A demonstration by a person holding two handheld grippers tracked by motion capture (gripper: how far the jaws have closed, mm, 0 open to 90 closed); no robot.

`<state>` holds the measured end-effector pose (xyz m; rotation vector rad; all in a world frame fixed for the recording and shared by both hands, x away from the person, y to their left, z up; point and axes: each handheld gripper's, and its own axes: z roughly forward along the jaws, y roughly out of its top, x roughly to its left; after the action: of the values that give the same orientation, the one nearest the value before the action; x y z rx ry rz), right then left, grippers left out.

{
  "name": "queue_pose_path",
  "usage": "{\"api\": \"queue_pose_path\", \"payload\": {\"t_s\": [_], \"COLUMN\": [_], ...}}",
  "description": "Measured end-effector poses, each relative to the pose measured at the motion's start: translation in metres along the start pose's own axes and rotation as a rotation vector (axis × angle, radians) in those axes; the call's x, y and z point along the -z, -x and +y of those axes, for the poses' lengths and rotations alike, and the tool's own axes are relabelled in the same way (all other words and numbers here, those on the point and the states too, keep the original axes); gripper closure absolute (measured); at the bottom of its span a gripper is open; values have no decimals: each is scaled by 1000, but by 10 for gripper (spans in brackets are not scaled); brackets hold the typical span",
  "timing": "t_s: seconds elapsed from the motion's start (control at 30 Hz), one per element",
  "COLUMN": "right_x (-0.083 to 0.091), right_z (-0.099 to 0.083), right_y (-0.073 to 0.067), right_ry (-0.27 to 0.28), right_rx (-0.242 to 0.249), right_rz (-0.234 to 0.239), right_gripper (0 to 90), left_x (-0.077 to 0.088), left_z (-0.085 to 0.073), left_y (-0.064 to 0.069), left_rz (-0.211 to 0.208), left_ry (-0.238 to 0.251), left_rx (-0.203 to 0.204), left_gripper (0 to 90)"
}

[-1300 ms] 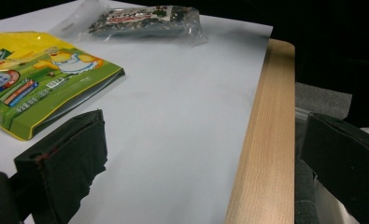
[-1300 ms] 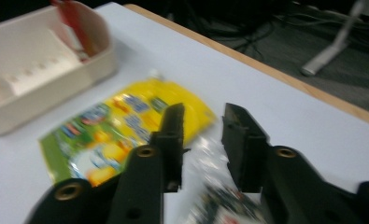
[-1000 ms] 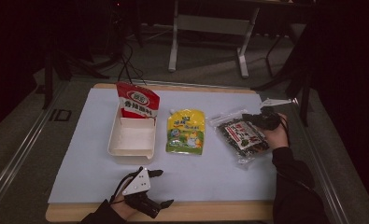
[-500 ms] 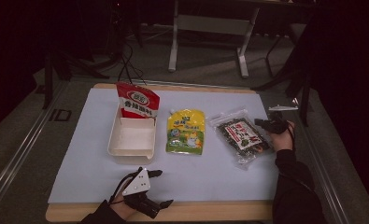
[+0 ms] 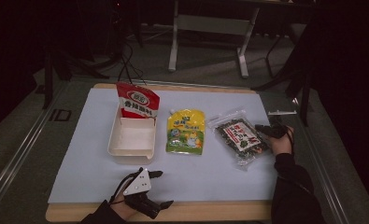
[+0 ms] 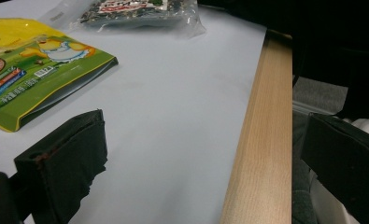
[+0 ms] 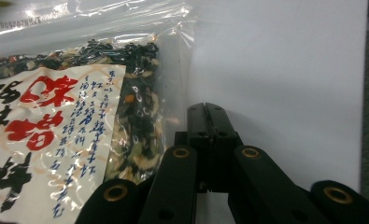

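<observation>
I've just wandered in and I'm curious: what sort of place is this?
Probably a lab or recording room: a wooden table under a white mat, food packets laid in a row, like the yellow pouch, and dark equipment stands behind.

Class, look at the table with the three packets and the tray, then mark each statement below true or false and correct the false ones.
1. The right tongs are shut, beside the clear dried-vegetable bag. True.
2. The yellow pouch lies inside the white tray. False: it lies on the table beside the tray.
3. The red packet stands at the tray's far end. True.
4. The left tongs grip the yellow pouch. False: they are open and hold nothing, near the table's front edge.
</observation>
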<state>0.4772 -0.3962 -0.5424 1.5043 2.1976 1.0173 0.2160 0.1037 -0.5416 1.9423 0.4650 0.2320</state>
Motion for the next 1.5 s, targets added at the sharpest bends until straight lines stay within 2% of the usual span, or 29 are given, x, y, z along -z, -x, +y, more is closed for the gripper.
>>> {"api": "queue_pose_path", "payload": {"t_s": [0.17,0.4,0.67,0.77,0.87,1.0,1.17,1.2,1.27,1.33,1.5], "right_x": [5,14,23,28,31,27,14,11,8,7,-5], "right_z": [-12,-23,-32,-36,-35,-27,-14,-10,-3,8,38], "right_y": [-11,-25,-39,-43,-45,-42,-35,-33,-32,-35,-52], "right_ry": [17,5,-12,-3,10,17,10,10,21,31,48], "right_rx": [-13,37,59,53,58,49,28,22,15,32,64], "right_rz": [37,47,74,103,109,93,69,51,59,54,89], "right_gripper": [900,900,900,900,900,900,900,900,900,900,900], "left_x": [-1,-2,-4,-4,-4,-4,-4,-4,-4,-5,-5], "left_z": [1,3,5,5,5,5,4,4,4,3,2], "left_y": [0,0,1,1,1,1,0,0,0,0,0], "left_rz": [-9,-18,-25,-27,-28,-30,-29,-29,-28,-29,-28], "left_ry": [2,1,3,5,3,1,0,0,1,1,-6], "left_rx": [-4,-15,-22,-23,-22,-27,-20,-20,-20,-18,-16], "left_gripper": [20,20,20,20,20,20,20,20,20,20,20]}}
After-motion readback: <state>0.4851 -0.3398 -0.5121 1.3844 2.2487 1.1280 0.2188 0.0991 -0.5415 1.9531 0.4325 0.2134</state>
